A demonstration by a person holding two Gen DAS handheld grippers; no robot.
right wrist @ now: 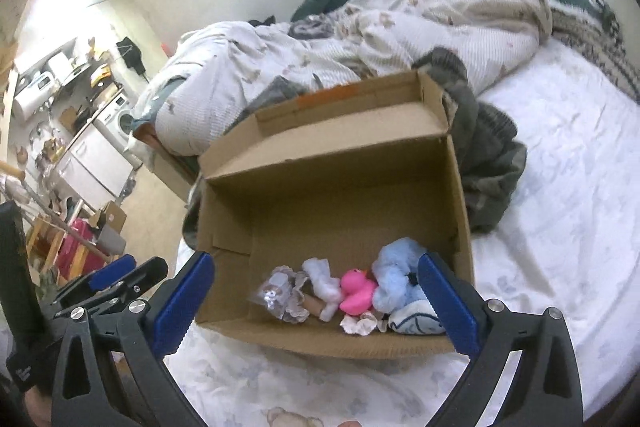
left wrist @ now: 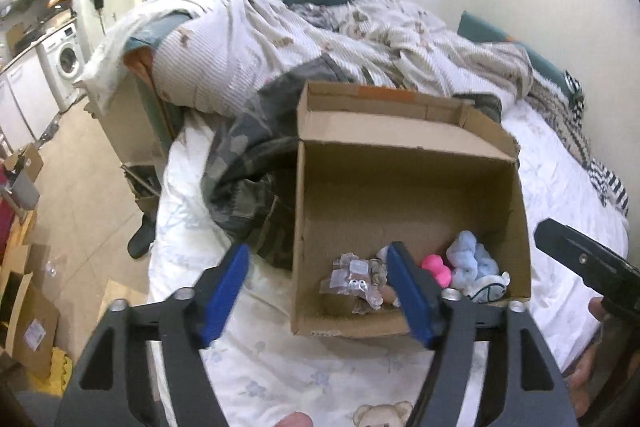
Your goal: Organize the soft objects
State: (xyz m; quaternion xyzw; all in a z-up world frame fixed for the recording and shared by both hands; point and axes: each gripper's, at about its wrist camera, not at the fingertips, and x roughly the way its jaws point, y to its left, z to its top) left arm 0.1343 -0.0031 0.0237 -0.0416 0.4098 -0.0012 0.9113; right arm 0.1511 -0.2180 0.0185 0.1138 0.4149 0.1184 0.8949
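An open cardboard box (left wrist: 408, 187) (right wrist: 332, 199) stands on the white bed sheet. Along its near wall lie a pink duck (left wrist: 436, 269) (right wrist: 356, 293), a light blue plush (left wrist: 470, 261) (right wrist: 396, 277), a blue-and-white soft item (right wrist: 416, 323), a white sock-like piece (right wrist: 324, 281) and a clear-wrapped doll item (left wrist: 356, 281) (right wrist: 282, 293). My left gripper (left wrist: 318, 281) is open and empty over the box's near left corner. My right gripper (right wrist: 316, 293) is open and empty over the box's near edge. The left gripper also shows at the left of the right wrist view (right wrist: 120, 279).
A rumpled duvet (left wrist: 248, 39) and dark camouflage clothing (left wrist: 248, 171) lie behind and left of the box. Striped fabric (left wrist: 600, 175) lies at the right bed edge. The floor at left holds cardboard boxes (left wrist: 28, 307); a washing machine (left wrist: 66, 61) stands beyond.
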